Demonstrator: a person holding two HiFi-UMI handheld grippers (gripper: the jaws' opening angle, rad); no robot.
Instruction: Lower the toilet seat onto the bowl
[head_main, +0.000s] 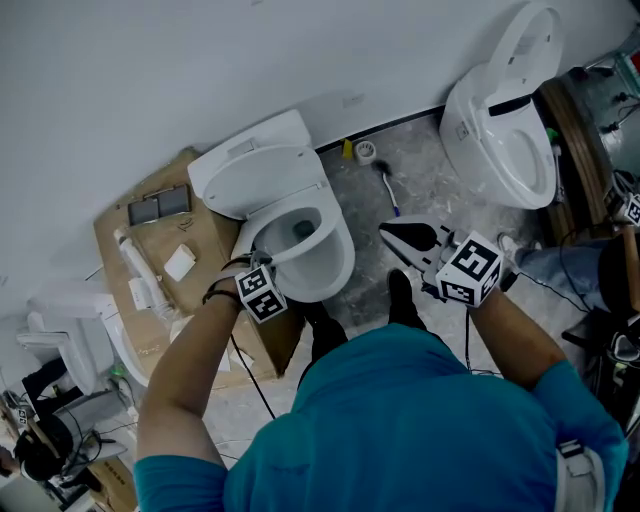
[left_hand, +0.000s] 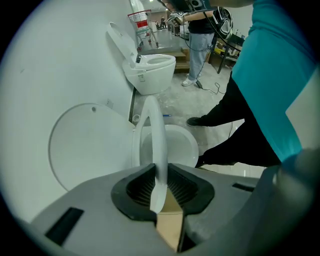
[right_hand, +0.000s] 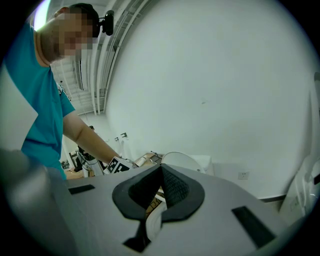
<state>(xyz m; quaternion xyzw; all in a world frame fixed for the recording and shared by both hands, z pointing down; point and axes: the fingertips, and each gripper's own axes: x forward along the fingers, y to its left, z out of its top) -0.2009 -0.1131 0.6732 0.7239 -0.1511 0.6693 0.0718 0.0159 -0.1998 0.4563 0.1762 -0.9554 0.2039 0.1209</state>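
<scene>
Two toilets along the wall (head_main: 150, 80)
One toilet (head_main: 338, 268) stands before me, cardboard (head_main: 212, 248) at its left; a toilet brush (head_main: 386, 187) lies between it and the second toilet (head_main: 492, 140) at right.

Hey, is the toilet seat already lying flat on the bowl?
No, in the left gripper view the toilet seat stands raised off the bowl, its rim between the jaws of the left hand-held gripper.

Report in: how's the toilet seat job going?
Left gripper clamped on toilet seat. Right gripper shut, empty. Seat upright, not yet on bowl. Nothing blocking.
</scene>
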